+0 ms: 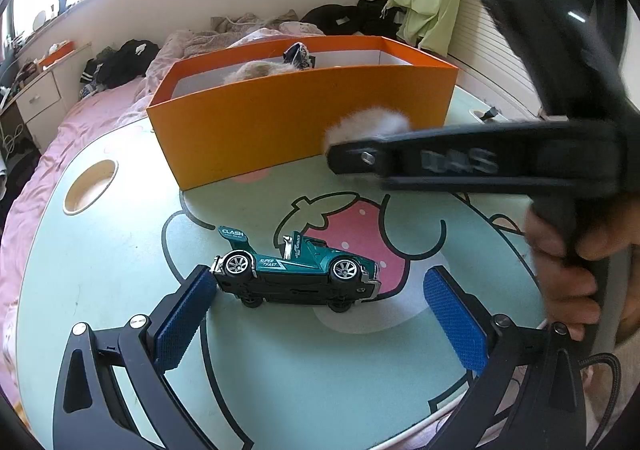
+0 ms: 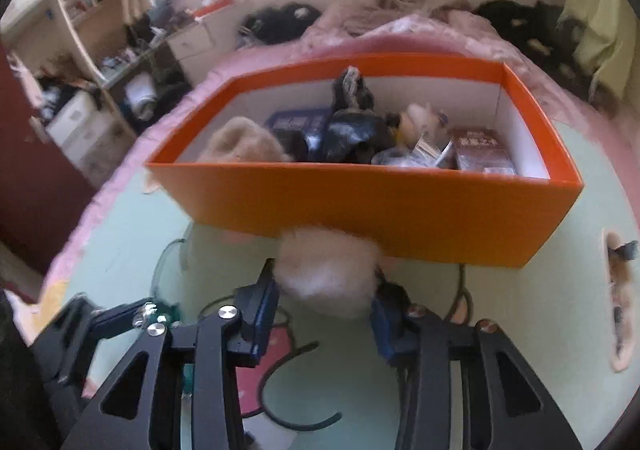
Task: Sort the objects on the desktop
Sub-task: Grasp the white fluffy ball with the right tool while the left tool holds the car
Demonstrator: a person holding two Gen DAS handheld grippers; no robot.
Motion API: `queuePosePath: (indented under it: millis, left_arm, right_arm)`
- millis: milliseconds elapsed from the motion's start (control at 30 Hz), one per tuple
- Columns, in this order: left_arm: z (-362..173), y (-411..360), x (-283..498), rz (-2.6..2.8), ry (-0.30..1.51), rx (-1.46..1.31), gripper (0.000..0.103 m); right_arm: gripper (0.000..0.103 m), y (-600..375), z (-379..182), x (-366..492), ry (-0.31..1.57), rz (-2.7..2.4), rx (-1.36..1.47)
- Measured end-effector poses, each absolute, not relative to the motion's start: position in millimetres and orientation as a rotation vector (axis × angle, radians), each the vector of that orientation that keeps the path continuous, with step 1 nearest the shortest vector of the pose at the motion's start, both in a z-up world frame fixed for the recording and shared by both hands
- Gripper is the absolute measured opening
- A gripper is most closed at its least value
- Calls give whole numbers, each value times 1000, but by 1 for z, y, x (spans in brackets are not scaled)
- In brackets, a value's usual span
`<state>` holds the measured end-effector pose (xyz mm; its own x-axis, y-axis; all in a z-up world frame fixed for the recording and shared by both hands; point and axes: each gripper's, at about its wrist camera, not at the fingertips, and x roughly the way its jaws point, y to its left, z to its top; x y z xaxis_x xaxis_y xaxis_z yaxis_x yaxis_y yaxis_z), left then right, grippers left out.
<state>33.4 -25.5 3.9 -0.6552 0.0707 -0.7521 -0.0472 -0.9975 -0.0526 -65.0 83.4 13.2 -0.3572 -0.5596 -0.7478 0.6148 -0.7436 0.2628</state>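
A green toy car (image 1: pixel 298 274) lies on its side on the pale green table (image 1: pixel 120 270), between the blue pads of my open left gripper (image 1: pixel 320 316); the left pad sits right at the car's rear, the right pad stands apart. My right gripper (image 2: pixel 326 290) is shut on a white fluffy pompom (image 2: pixel 328 274), held above the table in front of the orange box (image 2: pixel 360 206). In the left wrist view the same pompom (image 1: pixel 370 124) shows at the tip of the right gripper (image 1: pixel 362 154), against the orange box (image 1: pixel 280 122).
The orange box holds a beige plush (image 2: pixel 240 144), dark bags (image 2: pixel 352 130) and a brown packet (image 2: pixel 480 150). A round hole (image 1: pixel 91 186) is cut in the table at the left. A hand (image 1: pixel 576 262) grips the right tool. A bed with clothes lies behind.
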Motion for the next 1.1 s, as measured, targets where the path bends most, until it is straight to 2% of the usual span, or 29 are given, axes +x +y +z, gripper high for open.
queuePosePath:
  millis: [200, 333, 367, 400, 467, 500, 633, 733, 1100]
  left_arm:
    - [4, -25, 33, 2800, -42, -1274, 103]
    - [4, -25, 34, 2801, -41, -1274, 103]
    - [4, -24, 33, 2801, -41, -1274, 103]
    - [3, -25, 33, 2800, -38, -1277, 103]
    - [3, -22, 34, 2803, -16, -1272, 103]
    - [3, -22, 34, 2800, -20, -1269, 103]
    - [3, -23, 35, 2798, -26, -1270, 103]
    - [3, -23, 35, 2798, -32, -1269, 103]
    - [3, -27, 36, 2810, -47, -1265, 103]
  right_arm:
    - [40, 139, 32, -18, 33, -2236, 927]
    - [41, 159, 14, -1, 58, -2296, 900]
    - [45, 159, 2, 0, 78, -2291, 916]
    - [60, 161, 1, 5, 95, -2320, 833]
    - [73, 161, -1, 10, 156, -2376, 806]
    - [76, 164, -1, 10, 150, -2395, 815]
    - [77, 168, -1, 11, 149, -2419, 803]
    - [79, 163, -3, 15, 235, -2458, 781]
    - [84, 157, -1, 7, 260, -2476, 824]
